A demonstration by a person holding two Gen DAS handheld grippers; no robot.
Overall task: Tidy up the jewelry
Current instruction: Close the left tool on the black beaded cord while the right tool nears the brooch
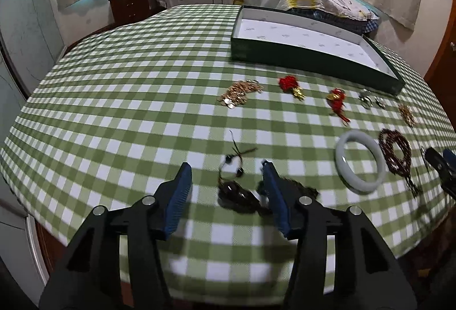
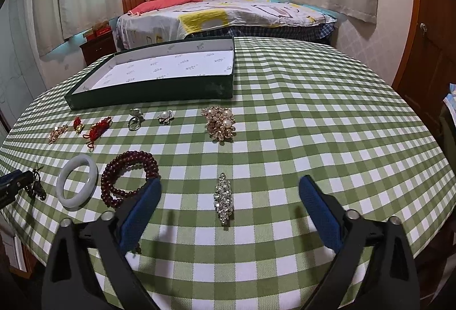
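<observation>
Blue-padded left claw (image 1: 225, 170) hangs spread around a dark beaded bracelet (image 1: 233, 187) on the counter (image 1: 114, 110); the right claw (image 2: 229, 190), also spread, brackets a rhinestone brooch (image 2: 223, 197).

— Any legible text on the items?

— None that can be read. The white lining of the green tray (image 2: 159, 87) carries a repeated small grey mark, printed in rows, but every instance is too small and blurred to make out letters.

— Anything else with print?

— A red box (image 2: 102, 31) on the nightstand (image 2: 98, 49) shows a pale patch on its face, possibly a label, also illegible. The same tray lining (image 1: 299, 36) seen from the left wrist shows only faint grey smudges.
</observation>
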